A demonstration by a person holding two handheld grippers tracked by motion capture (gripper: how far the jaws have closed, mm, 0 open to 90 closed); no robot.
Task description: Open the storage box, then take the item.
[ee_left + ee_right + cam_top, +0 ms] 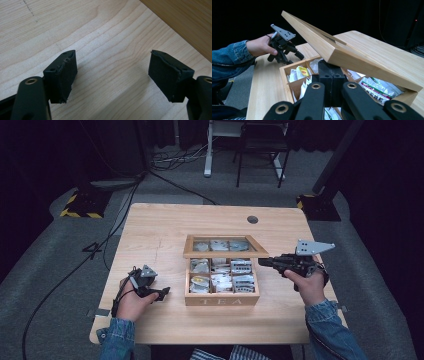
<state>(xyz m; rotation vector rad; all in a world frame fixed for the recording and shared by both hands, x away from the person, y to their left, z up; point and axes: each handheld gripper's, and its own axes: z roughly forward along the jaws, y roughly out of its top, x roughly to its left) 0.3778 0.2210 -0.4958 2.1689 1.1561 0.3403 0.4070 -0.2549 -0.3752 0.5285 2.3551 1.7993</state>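
A wooden tea box, lettered TEA on its front, is being shown mid-bench, its compartments packed with tea bags. Its windowed lid is being held part-raised and tilted. The right gripper, fingers clenched together, is being pressed under the lid's edge from the box's right side. The left gripper, fingers released wide, is being rested on the bench just beside the box's left wall, apart from it.

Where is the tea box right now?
In the high view the wooden tea box sits near the middle of the table, lid raised, between the left gripper and the right gripper, whose tips are at its right edge.
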